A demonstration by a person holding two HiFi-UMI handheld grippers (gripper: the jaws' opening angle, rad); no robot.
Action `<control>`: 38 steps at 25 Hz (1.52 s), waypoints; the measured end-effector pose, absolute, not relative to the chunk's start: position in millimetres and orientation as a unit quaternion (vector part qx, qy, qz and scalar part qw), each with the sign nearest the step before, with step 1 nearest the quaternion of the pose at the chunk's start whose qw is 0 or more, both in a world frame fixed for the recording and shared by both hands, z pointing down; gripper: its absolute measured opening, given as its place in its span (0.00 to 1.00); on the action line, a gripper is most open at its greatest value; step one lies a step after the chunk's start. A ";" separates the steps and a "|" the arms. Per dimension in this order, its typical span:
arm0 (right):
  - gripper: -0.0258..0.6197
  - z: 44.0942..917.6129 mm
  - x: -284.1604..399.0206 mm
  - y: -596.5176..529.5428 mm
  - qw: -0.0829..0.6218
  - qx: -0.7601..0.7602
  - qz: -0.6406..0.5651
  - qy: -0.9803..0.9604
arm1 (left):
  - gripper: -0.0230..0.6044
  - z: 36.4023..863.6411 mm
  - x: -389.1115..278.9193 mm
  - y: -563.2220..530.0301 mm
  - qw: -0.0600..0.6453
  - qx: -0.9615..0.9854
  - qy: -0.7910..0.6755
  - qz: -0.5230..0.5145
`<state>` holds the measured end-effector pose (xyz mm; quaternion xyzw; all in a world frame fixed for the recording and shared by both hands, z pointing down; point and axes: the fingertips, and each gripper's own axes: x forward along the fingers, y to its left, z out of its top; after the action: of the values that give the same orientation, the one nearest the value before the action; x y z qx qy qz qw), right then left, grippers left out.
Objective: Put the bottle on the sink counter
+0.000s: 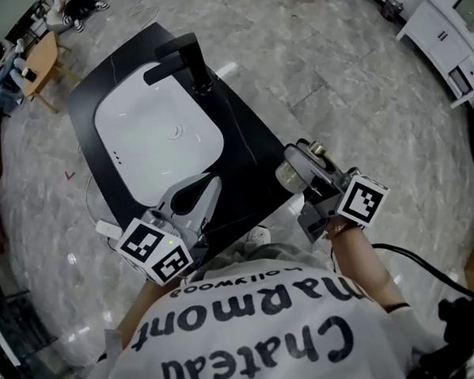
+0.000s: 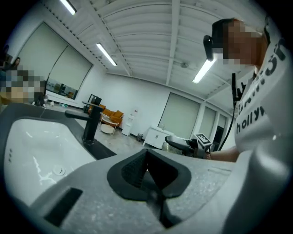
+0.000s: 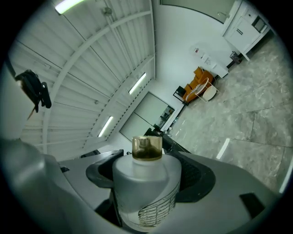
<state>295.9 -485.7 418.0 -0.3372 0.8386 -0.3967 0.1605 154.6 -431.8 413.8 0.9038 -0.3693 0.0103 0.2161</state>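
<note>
Right gripper view only: bottle (image 3: pixel 145 187) sits between the jaws, which are clamped on its body from both sides. Body is frosted white plastic, round-shouldered, with fine line print low down. The cap (image 3: pixel 147 148) is gold, short and cylindrical, pointing away from the camera. Ceiling ribs and light strips show behind it, so the gripper is tilted upward.

Head view adds position: right gripper (image 1: pixel 303 164) holds the bottle at the near right edge of the sink counter (image 1: pixel 247 148), off the surface and not resting on it. A black cable (image 1: pixel 419 261) trails from that side.

Left gripper (image 1: pixel 199 191) hangs over the counter's near edge, by the basin (image 1: pixel 138 118). Left gripper view: dark ribbed pads are pressed together with nothing between them. That view also catches the right gripper far off to the right. The bottle there is too small to make out.

Counter is a glossy black slab. Basin is white, a rounded rectangle, with a drain in the middle. Faucet (image 1: pixel 184 57) is matte black, a square block shape, at the far side of the basin.

Floor (image 1: pixel 333 61) is grey marbled tile. White cabinet (image 1: pixel 442 23) is at far right, wooden table (image 1: pixel 40 54) at far left. Orange chairs (image 3: pixel 200 81) show only in the gripper views. Person's white lettered shirt (image 1: pixel 253 338) fills the bottom of the head view.
</note>
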 end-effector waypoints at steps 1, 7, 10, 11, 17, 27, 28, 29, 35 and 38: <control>0.58 424.6 292.8 -490.9 0.150 -0.335 -0.399 0.840 | 0.06 420.6 152.1 -434.0 0.227 0.896 -0.380 0.012; 0.58 468.5 283.1 -510.3 0.072 -0.355 -0.408 0.838 | 0.06 439.6 131.9 -439.0 0.240 0.868 -0.434 0.030; 0.58 479.9 278.0 -513.5 0.025 -0.364 -0.376 0.852 | 0.06 443.1 119.4 -441.3 0.256 0.853 -0.454 0.026; 0.58 483.2 276.6 -513.2 0.007 -0.366 -0.362 0.857 | 0.06 443.1 116.0 -442.3 0.260 0.849 -0.459 0.024; 0.58 499.5 268.3 -508.7 -0.069 -0.366 -0.297 0.879 | 0.06 438.8 104.9 -455.5 0.263 0.836 -0.482 0.007; 0.58 516.4 259.5 -499.4 -0.129 -0.371 -0.226 0.891 | 0.06 432.5 123.8 -460.9 0.256 0.852 -0.457 0.001; 0.58 516.8 259.1 -498.3 -0.132 -0.372 -0.221 0.892 | 0.06 432.4 124.0 -459.8 0.256 0.853 -0.455 0.001; 0.58 516.9 258.8 -497.1 -0.132 -0.373 -0.217 0.893 | 0.06 432.1 123.5 -458.5 0.255 0.853 -0.455 0.002; 0.58 516.9 261.4 -489.4 -0.130 -0.374 -0.208 0.894 | 0.06 428.2 118.8 -457.3 0.253 0.855 -0.452 -0.004; 0.58 516.8 262.3 -485.9 -0.139 -0.376 -0.199 0.894 | 0.06 428.6 119.3 -455.3 0.252 0.858 -0.446 -0.004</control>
<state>262.3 -485.9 516.8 -0.3756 0.8944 -0.1993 -0.1386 119.3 -455.3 428.6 0.8585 -0.4465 -0.0042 0.2523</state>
